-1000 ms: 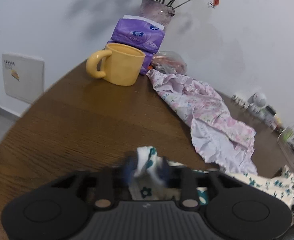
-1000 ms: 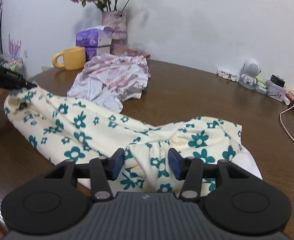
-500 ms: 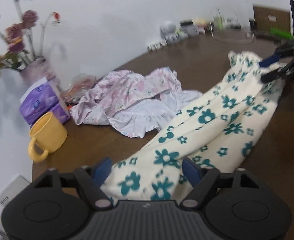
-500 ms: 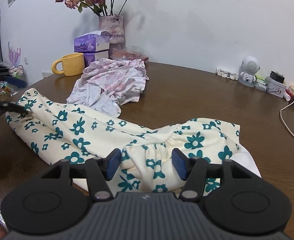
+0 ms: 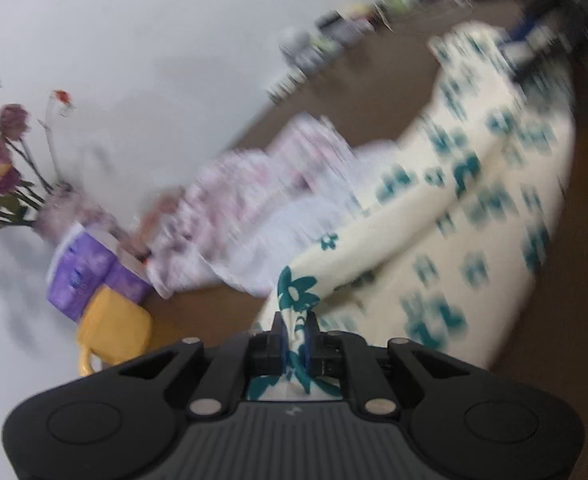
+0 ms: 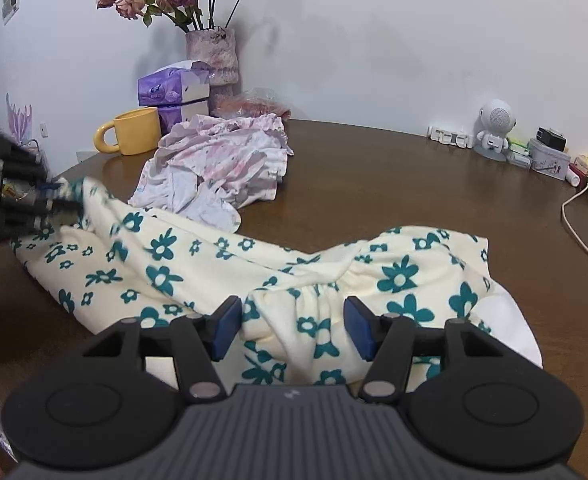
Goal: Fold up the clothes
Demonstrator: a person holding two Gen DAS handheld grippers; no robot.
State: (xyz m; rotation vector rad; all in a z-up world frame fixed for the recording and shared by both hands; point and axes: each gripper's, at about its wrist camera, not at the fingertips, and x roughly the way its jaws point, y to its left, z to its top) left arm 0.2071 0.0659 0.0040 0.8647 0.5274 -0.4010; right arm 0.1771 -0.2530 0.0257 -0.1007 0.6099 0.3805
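A cream garment with teal flowers lies stretched across the brown table. My left gripper is closing, and its pads pinch the garment's near end. In the right wrist view the left gripper grips that end at the far left. My right gripper stands open over the gathered waistband, with cloth between the pads but not squeezed. A crumpled pink floral garment lies behind the cream one. The left wrist view is tilted and blurred; the cream garment runs away to the upper right.
A yellow mug, purple tissue packs and a vase of flowers stand at the back left. A white robot figure, a tin and a white cable sit at the right.
My left gripper rolled, opened over the cream garment's end and then closed on it. The right gripper's jaws widened slightly and it stayed in place.
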